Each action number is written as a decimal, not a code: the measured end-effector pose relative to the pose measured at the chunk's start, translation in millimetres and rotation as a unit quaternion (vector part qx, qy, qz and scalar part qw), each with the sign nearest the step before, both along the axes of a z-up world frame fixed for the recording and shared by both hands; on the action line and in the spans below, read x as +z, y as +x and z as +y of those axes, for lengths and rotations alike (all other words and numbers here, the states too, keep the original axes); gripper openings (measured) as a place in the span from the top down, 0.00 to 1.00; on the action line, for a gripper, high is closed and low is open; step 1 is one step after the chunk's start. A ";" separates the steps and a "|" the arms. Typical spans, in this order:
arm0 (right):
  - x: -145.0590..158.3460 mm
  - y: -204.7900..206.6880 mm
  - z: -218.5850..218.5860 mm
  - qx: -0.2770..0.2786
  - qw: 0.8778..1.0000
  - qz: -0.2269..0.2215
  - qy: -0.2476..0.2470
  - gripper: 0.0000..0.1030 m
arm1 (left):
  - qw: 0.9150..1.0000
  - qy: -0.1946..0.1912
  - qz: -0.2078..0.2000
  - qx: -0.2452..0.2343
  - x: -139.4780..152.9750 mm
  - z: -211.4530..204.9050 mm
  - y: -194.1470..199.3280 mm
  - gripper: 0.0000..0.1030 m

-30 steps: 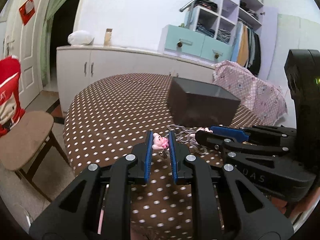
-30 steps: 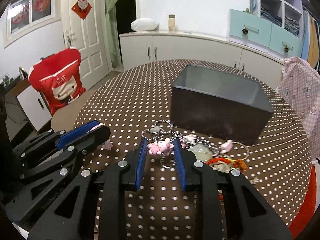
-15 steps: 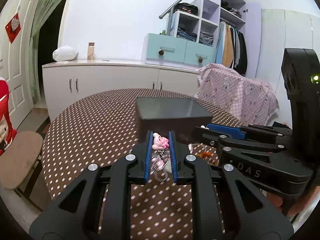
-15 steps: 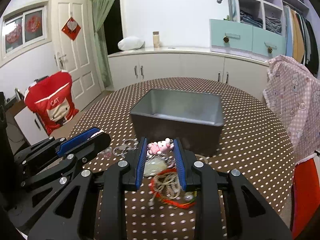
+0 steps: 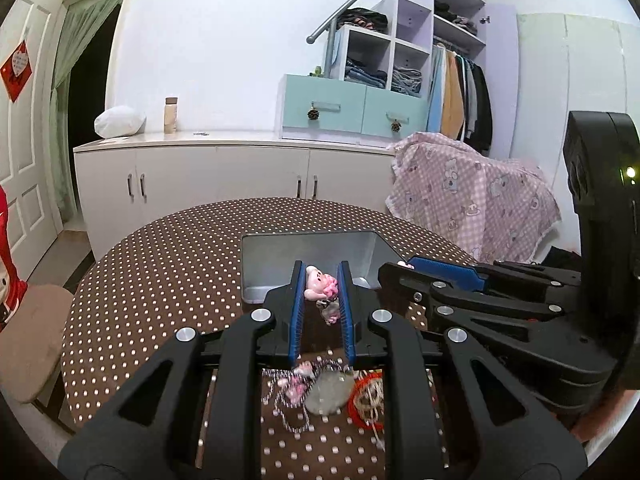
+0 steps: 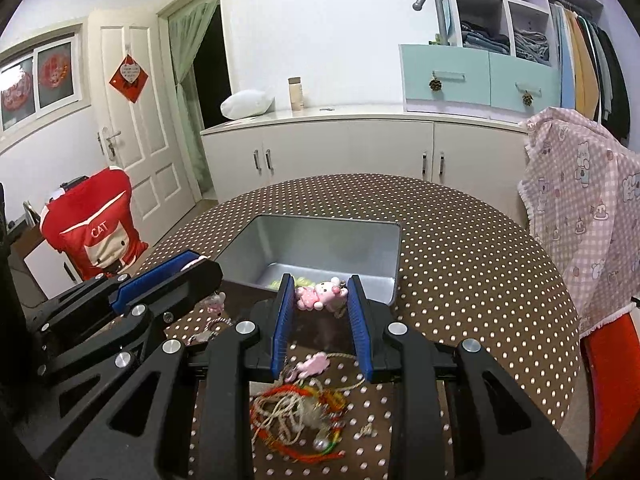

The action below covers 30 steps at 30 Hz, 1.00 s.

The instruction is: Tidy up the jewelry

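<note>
- Over the near edge of the grey box [image 6: 320, 240], each hand holds up a little pink charm.
- The left gripper [image 5: 320, 292] has its jaws clamped on a pink piggy charm [image 5: 318, 282]. A ring and a small bit hang under it.
- The right gripper [image 6: 320, 300] has its jaws clamped on a pink bear charm [image 6: 322, 296].
- More jewelry lies in a tangled pile [image 6: 298, 412] on the dotted surface [image 6: 460, 248], just in front of the box.
- What could go wrong: each charm is held only by its edges, so it could slip and drop on the surface before it is over the box. The hanging ring could catch on the box rim. The two grippers are close side by side and could bump.
- A second ago both grippers were low, near the pile, and the box was farther off. Now both are higher and the open box is right under their tips. The jaws have not opened.
</note>
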State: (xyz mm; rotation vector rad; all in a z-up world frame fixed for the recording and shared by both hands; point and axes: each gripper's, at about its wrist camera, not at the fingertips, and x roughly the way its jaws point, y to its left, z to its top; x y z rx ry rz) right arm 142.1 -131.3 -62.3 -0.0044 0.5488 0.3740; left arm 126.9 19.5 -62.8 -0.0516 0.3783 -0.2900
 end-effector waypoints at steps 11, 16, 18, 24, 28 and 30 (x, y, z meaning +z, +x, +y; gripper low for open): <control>-2.0 19.9 -9.5 0.000 1.000 0.010 0.006 0.74 | 1.000 -0.002 0.023 0.018 -5.3 -1.9 22.9 0.83; -4.1 23.5 -18.8 -0.015 1.000 0.017 0.011 0.66 | 0.999 -0.029 0.024 0.031 -5.4 8.2 25.5 0.43; -4.4 24.9 -20.8 -0.019 1.000 0.018 0.011 0.63 | 0.999 -0.039 0.019 0.031 -4.4 12.2 23.9 0.43; -4.3 25.3 -22.0 -0.018 1.000 0.020 0.011 0.61 | 0.999 -0.030 0.025 0.039 -6.5 9.9 25.5 0.43; -4.5 23.4 -23.0 -0.020 1.000 0.020 0.010 0.61 | 0.999 -0.028 0.021 0.039 -6.0 11.1 22.9 0.42; -5.0 22.6 -25.5 -0.023 0.999 0.021 0.011 0.60 | 0.999 -0.029 0.020 0.036 -6.0 14.0 19.8 0.42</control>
